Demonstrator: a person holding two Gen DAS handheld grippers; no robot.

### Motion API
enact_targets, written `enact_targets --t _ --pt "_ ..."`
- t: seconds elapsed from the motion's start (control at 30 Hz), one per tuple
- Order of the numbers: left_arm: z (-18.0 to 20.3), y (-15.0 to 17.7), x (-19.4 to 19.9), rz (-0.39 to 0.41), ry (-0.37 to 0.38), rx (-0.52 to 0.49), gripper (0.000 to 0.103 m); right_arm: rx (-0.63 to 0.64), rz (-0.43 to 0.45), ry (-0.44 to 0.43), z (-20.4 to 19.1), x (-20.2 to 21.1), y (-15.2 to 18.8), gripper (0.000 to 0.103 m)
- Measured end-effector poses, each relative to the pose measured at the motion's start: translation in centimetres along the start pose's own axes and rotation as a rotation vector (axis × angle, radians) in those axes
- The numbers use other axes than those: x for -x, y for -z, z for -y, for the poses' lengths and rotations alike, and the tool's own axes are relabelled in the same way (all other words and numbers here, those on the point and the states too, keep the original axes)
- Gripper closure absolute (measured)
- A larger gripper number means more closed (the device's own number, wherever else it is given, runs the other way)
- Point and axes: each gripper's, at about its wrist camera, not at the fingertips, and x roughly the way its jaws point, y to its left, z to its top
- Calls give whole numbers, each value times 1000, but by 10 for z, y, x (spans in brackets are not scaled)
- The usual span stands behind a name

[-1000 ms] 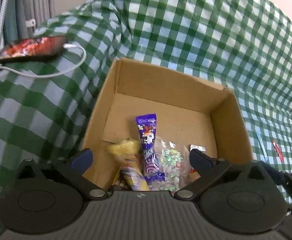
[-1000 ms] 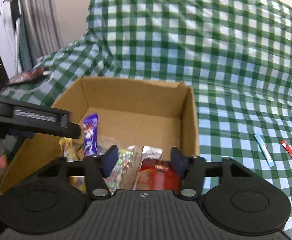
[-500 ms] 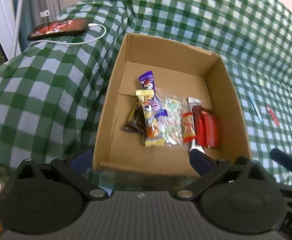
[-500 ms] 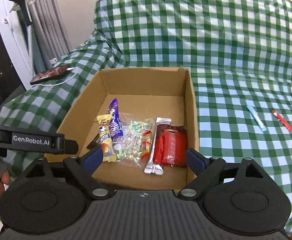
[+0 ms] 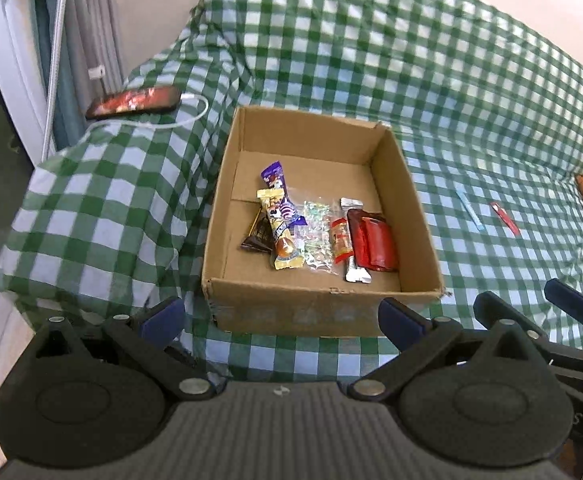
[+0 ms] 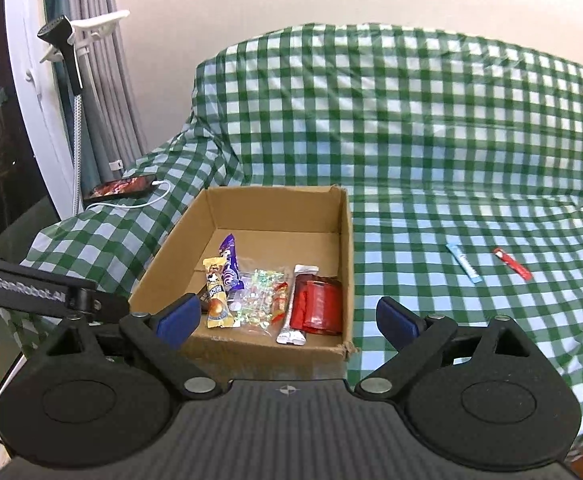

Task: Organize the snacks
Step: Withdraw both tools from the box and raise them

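Note:
An open cardboard box (image 5: 323,308) (image 6: 347,240) sits on a green checked cloth. Inside lie several snacks: a purple bar (image 5: 277,186) (image 6: 228,266), a yellow bar (image 5: 279,236) (image 6: 216,296), a clear candy bag (image 5: 315,236) (image 6: 257,300), and a red packet (image 5: 373,244) (image 6: 317,306). A thin blue stick (image 5: 469,212) (image 6: 462,263) and a thin red stick (image 5: 505,218) (image 6: 512,264) lie on the cloth right of the box. My left gripper (image 5: 281,318) is open and empty, in front of the box. My right gripper (image 6: 287,318) is open and empty, also in front of it.
A phone (image 5: 133,102) (image 6: 121,186) with a white cable lies on the cloth at the far left. Curtains and a white frame stand beyond it. The cloth rises into a backrest behind the box. The right gripper shows at the lower right of the left wrist view (image 5: 563,320).
Both grippers have pulled back and up from inside the box. The right gripper's jaws have widened. The snacks stay in the box.

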Motion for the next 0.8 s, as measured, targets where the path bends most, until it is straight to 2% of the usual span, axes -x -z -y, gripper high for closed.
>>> enact_targets --t 0.4,0.8 --pt "13 27 39 32 -15 -6 0 28 91 -15 -11 50 17 3" --pt "13 42 54 52 -37 -16 0 37 109 -7 -16 67 28 0"
